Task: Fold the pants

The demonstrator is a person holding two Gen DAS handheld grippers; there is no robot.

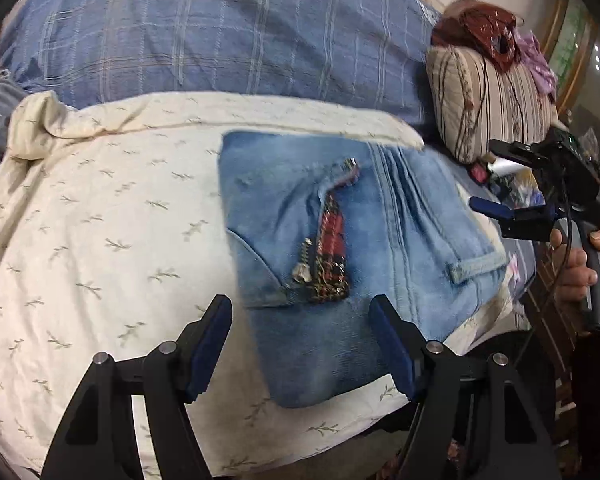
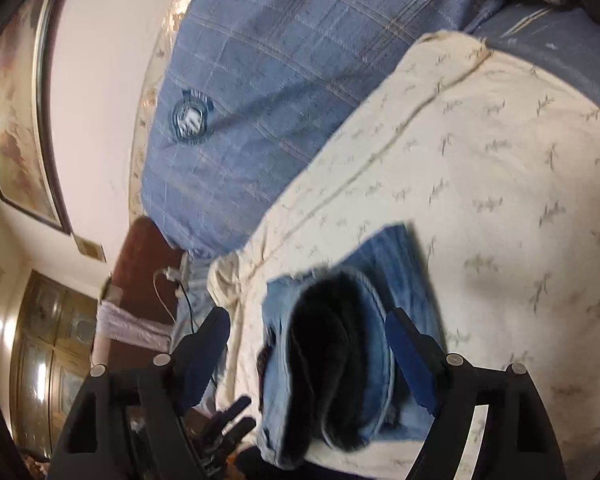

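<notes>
Light blue jeans (image 1: pixel 380 232) lie folded into a compact block on the cream bedspread (image 1: pixel 100 220), fly and red plaid lining facing up. My left gripper (image 1: pixel 300 308) hovers just above their near edge, open, its pads apart and off the cloth. In the same view my right gripper (image 1: pixel 486 176) sits past the jeans' right side, held by a hand (image 1: pixel 576 264), jaws open and empty. The right wrist view shows the jeans (image 2: pixel 396 264) end-on with a dark opening in the denim. There the right gripper (image 2: pixel 308 316) stands open above them, gripping nothing.
A blue plaid quilt (image 1: pixel 220 40) is bunched behind the bedspread. A striped pillow (image 1: pixel 488 100) with dark red cloth on top lies at the right. Beyond the bed edge are a dark headboard (image 2: pixel 148 272), a cable (image 2: pixel 180 292), a framed picture (image 2: pixel 16 140) and wooden doors (image 2: pixel 48 352).
</notes>
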